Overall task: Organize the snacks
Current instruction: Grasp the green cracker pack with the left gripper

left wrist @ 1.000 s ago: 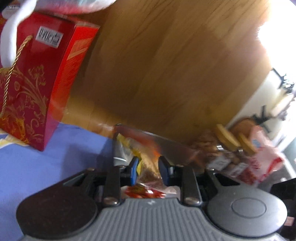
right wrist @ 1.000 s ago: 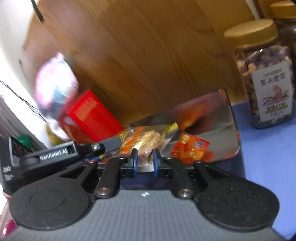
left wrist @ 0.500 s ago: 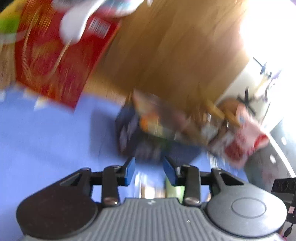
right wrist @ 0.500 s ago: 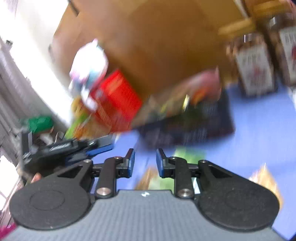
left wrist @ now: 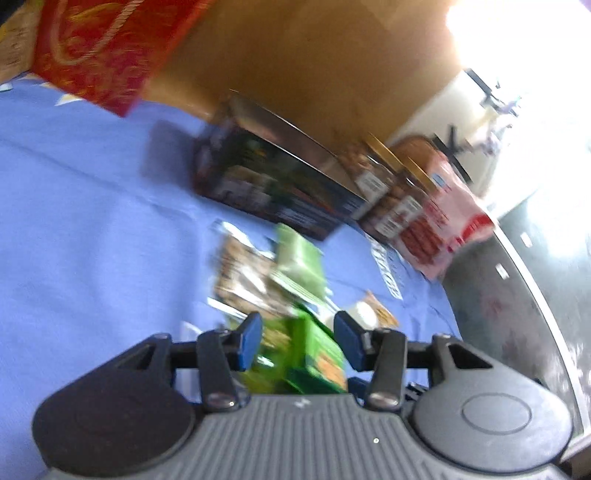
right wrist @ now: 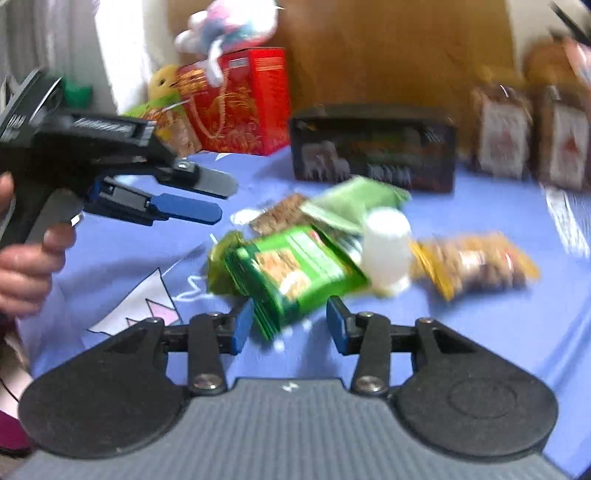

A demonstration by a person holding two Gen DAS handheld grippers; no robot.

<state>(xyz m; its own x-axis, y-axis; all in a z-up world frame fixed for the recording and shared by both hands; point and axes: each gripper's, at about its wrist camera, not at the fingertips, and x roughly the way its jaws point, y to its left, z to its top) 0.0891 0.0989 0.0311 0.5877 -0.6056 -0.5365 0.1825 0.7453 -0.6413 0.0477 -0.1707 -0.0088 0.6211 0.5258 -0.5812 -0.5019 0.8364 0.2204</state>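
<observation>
Loose snack packs lie on the blue cloth: a green pack [right wrist: 295,269], a pale green pack [right wrist: 354,203], a brown pack [right wrist: 280,216], a yellow pack [right wrist: 476,262] and a white cup [right wrist: 386,251]. A dark box [right wrist: 373,147] stands behind them. My right gripper [right wrist: 290,325] is open, low over the near end of the green pack. My left gripper [left wrist: 297,341] is open above the green pack [left wrist: 310,354]; it also shows in the right wrist view [right wrist: 207,199], left of the pile. Both views are blurred.
A red gift box [right wrist: 243,107] with a plush toy [right wrist: 229,22] on it stands at the back left. Two nut jars [right wrist: 502,136] and a pink bag [left wrist: 443,229] stand right of the dark box. A wooden panel [left wrist: 314,66] closes the back.
Both grippers have pulled back from the dark box, where a pack sat between each one's fingers. Both are now open and empty, low over the loose packs on the cloth.
</observation>
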